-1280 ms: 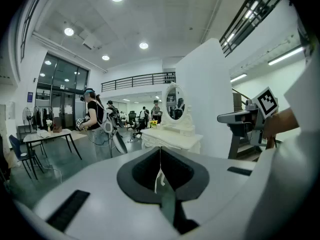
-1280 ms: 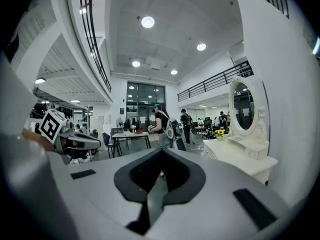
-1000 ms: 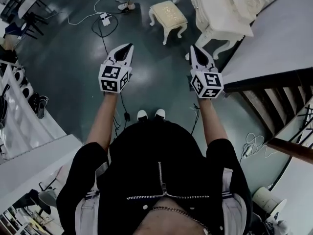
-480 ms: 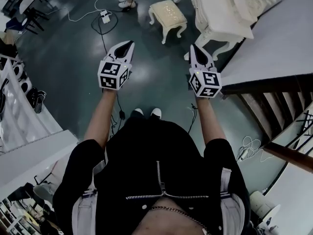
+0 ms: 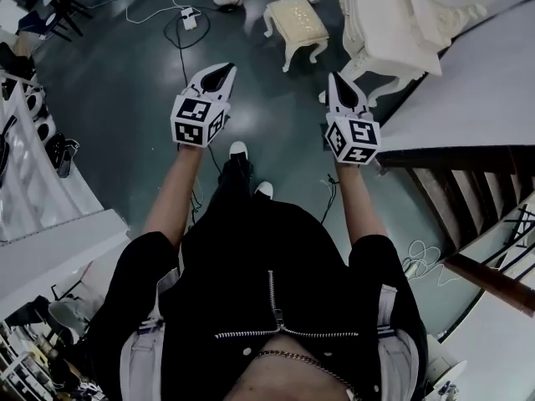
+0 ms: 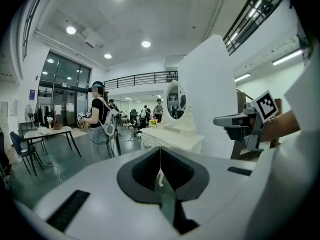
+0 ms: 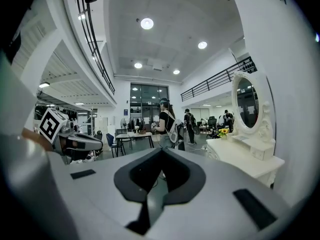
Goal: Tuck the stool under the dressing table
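Observation:
The cream stool stands on the dark floor out in front of the white dressing table, apart from it. My left gripper is held out level, shut and empty, well short of the stool. My right gripper is likewise shut and empty, near the table's curved front leg. In the left gripper view the dressing table with its oval mirror lies beyond the meeting jaws, and a stool leg shows through the gap. The right gripper view has the dressing table at right.
Cables and a power strip lie on the floor left of the stool. Another person with a backpack stands behind it. A wooden stair and white wall close the right side. A white railing runs along the left.
The wearer has stepped forward, one foot now ahead of the other. The stool and dressing table have shifted a little nearer. Both grippers stay shut and level.

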Available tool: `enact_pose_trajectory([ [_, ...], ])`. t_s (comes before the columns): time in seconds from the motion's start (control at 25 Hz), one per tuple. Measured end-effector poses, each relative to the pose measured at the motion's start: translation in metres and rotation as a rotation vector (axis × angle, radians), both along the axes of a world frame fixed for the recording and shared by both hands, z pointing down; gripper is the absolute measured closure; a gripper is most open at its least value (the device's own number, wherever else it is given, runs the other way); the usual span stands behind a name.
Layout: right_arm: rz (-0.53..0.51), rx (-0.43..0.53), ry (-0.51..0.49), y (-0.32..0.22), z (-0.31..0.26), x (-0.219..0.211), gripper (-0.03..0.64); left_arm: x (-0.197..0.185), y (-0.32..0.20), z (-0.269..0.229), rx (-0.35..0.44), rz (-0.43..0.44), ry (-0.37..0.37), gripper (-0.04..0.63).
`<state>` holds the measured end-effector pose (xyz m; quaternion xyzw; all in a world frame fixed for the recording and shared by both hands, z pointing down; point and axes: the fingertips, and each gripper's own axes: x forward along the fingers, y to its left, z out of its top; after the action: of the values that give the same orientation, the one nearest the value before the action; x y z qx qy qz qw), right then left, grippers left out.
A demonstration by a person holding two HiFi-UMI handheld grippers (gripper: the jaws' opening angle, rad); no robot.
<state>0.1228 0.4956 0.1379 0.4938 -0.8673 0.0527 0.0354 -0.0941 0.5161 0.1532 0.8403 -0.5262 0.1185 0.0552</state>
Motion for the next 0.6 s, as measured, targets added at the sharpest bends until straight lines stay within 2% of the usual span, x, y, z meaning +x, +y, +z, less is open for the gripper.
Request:
enact_pose_trajectory([
  [0.28,0.001,-0.020,0.018,-0.036,0.014,-0.012,0.611,-0.006,-0.042,0.010,-0.004,0.013,0.017,0.574],
  [0.6,0.037,-0.029,0.038,-0.114,0.013,-0.035,0.611,-0.024,-0.129,0.016,-0.015,0.055,0.038,0.574],
])
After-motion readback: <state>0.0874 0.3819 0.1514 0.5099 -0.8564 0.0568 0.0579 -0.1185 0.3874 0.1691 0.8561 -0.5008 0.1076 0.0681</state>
